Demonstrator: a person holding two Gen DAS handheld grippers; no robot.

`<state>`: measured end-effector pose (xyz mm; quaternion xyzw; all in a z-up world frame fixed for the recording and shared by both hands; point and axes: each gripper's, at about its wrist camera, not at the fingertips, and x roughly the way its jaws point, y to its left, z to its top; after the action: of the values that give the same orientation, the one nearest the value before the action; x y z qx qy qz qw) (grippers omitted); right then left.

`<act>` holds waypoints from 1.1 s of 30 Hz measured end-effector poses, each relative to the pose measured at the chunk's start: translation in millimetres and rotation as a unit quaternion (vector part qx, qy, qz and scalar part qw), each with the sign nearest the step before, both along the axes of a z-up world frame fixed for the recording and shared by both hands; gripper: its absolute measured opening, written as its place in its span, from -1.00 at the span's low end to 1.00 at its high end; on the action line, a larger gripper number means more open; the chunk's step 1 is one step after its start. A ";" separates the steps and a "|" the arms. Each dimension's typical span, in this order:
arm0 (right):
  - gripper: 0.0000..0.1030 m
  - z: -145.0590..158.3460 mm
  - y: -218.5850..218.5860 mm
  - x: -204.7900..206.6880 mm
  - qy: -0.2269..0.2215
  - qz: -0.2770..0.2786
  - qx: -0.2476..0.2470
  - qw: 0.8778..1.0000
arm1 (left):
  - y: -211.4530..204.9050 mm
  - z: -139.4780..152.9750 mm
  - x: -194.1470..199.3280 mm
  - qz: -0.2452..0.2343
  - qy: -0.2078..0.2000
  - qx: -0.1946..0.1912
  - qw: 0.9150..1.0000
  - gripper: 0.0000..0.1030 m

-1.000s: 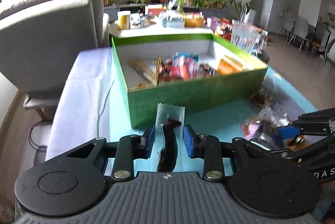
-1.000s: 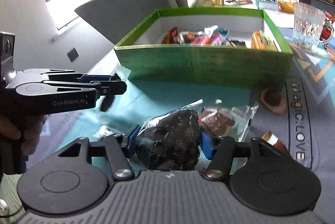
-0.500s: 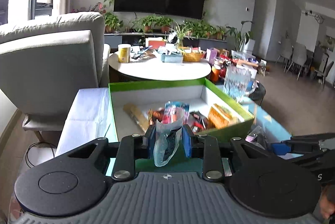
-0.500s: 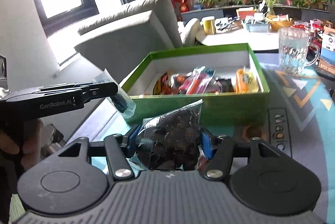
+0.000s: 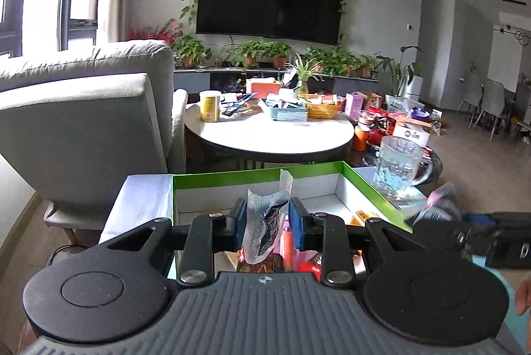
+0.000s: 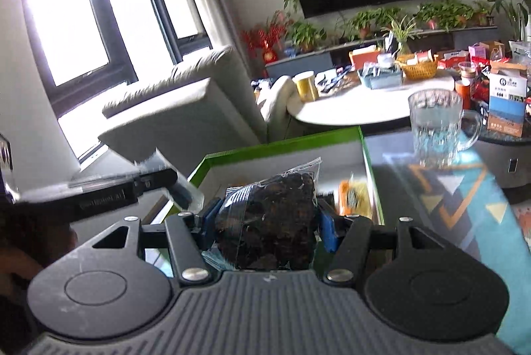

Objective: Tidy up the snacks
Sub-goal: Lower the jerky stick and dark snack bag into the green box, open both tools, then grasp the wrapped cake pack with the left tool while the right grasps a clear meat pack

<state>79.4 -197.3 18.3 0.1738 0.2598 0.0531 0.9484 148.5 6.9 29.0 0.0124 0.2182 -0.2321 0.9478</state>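
Holding two snacks above the box, you have both grippers loaded. Your left gripper is clamped on a small clear sachet with a dark strip inside; the blue pads press it from both sides and its crimped top edge sticks up above them, bent a little to the right. Your right gripper is closed around a fat clear bag of dark, lumpy pieces, the jaws standing wide because the bag is bulky, with its sealed edge poking up to the right. Both hang over the near end of the green box, white inside, which sits on a patterned teal cloth. In the box you can see an orange pack against the right wall and red and pink wrappers low in the left view, mostly hidden by the gripper body. Each gripper shows in the other's camera, blurred: the right one at the right edge of the left view, the left one at the left edge of the right view. A glass mug stands on the cloth beside the box's far right corner. Beyond the box are a grey armchair and a round white table crowded with containers.
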 end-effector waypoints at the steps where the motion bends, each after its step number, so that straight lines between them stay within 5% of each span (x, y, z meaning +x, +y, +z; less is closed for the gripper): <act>1: -0.08 0.2 -2.7 5.3 -0.001 -0.004 0.001 1.000 | -1.9 -1.9 3.8 0.004 0.003 0.000 1.000 -0.51; 10: -0.08 -10.2 -18.0 35.5 0.011 -0.030 0.011 0.999 | -6.8 -17.7 26.7 0.019 0.033 0.000 0.999 -0.50; 13: -0.08 -14.9 -17.6 44.7 0.014 -0.031 0.011 0.999 | -10.6 -26.0 34.9 0.019 0.055 0.010 0.998 -0.43; 17: -0.07 -21.5 -17.5 51.7 0.013 -0.048 0.023 0.998 | -13.2 -36.7 32.3 0.023 0.069 0.036 0.997 -0.09; 23: -0.07 -19.6 -25.5 39.7 0.004 -0.083 0.031 0.996 | -3.8 -42.0 24.4 0.023 0.058 0.047 0.997 -0.07; 33: -0.07 -25.0 -19.4 12.7 0.054 0.029 0.027 0.998 | 18.8 -46.1 0.4 0.026 0.064 0.058 0.996 -0.07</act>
<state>92.1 -216.7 -6.7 0.1940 0.3138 0.0776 0.9262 148.9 25.7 -17.1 0.0465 0.2914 -0.1942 0.9355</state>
